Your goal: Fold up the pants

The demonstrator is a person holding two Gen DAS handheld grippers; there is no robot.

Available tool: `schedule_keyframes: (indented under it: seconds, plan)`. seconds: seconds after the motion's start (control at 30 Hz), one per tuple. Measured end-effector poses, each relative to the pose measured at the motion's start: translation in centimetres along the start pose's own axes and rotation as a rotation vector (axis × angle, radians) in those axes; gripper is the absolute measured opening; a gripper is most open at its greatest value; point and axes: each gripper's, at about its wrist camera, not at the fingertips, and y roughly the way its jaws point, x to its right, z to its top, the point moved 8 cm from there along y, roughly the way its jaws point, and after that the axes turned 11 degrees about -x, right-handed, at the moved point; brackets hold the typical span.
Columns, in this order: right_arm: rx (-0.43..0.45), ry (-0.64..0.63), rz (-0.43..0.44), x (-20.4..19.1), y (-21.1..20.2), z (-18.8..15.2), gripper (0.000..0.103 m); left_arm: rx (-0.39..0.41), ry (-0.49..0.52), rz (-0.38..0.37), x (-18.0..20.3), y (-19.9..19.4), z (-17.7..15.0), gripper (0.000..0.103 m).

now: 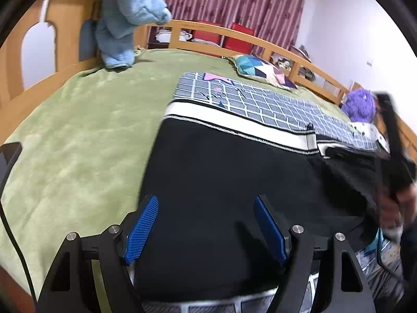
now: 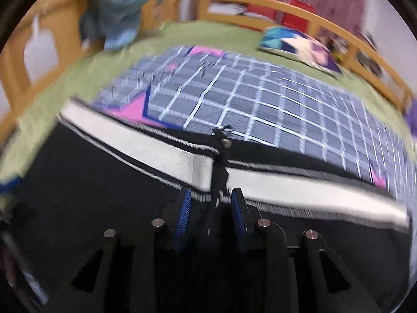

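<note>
Black pants lie on a green bed; left gripper spread above them, right gripper half-closed around their waistband drawstring.

Green-blanketed bed; checked cloth, patterned cushion, purple plush

Even indoor light, soft shadows. Left view mostly sharp, smeared at right edge. Right view motion-blurred throughout. Strong fisheye bending, dark vignette corners both.

Left gripper, jaws wide, above black pants on green blanket.
</note>
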Motion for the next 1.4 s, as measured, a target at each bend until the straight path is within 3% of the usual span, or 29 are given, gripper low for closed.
schedule_keyframes:
  seconds: [0.1,0.2,0.27,0.3,0.33,0.5,0.57,0.8,0.93,1.03,1.13,1.23,1.4]
  plan:
    - [0.070,0.011,0.067,-0.9,-3.6,-3.1,0.048,-0.017,-0.071,0.015,-2.1,-1.2,-1.0,0.072]
    - [0.045,-0.042,0.120,-2.9,-3.7,-7.7,0.050,-0.079,-0.207,-0.042,-4.6,-1.0,-3.0,0.072]
    - [-0.009,-0.058,0.095,-3.7,-1.1,-9.8,0.049,-0.101,-0.272,-0.094,-5.4,-0.5,-3.6,0.072]
    - [0.024,-0.045,0.085,-3.6,-0.7,-10.3,0.050,-0.103,-0.284,-0.107,-5.5,-0.4,-3.6,0.072]
    - [0.069,-0.024,0.092,-3.3,-1.1,-10.5,0.050,-0.101,-0.292,-0.128,-5.5,-0.3,-3.5,0.072]
    - [0.032,0.109,0.185,-2.4,-2.5,-10.6,0.051,-0.115,-0.285,-0.111,-4.8,0.5,-3.4,0.067]
    - [0.039,0.083,0.165,-2.3,-3.4,-11.2,0.051,-0.106,-0.274,-0.079,-4.1,0.1,-3.4,0.060]
    - [0.086,0.040,0.113,-2.1,-5.5,-12.4,0.054,-0.082,-0.283,-0.040,-3.0,-2.7,-4.9,0.060]
    - [0.097,0.055,0.101,-1.6,-6.3,-13.4,0.054,-0.120,-0.305,-0.153,-1.9,-2.8,-6.2,0.060]
    - [0.096,0.075,0.120,-1.1,-6.2,-13.9,0.054,-0.152,-0.360,-0.182,-2.0,-1.0,-6.7,0.060]
    - [0.100,0.081,0.114,-0.9,-6.7,-14.2,0.054,-0.089,-0.473,-0.284,-3.4,-0.4,-6.2,0.063]
    - [0.116,0.078,0.096,-0.5,-7.6,-14.4,0.054,-0.080,-0.557,-0.379,-4.5,0.2,-5.7,0.064]
    - [0.122,0.121,0.106,0.8,-8.1,-14.6,0.054,-0.063,-0.577,-0.344,-4.6,0.9,-4.1,0.062]
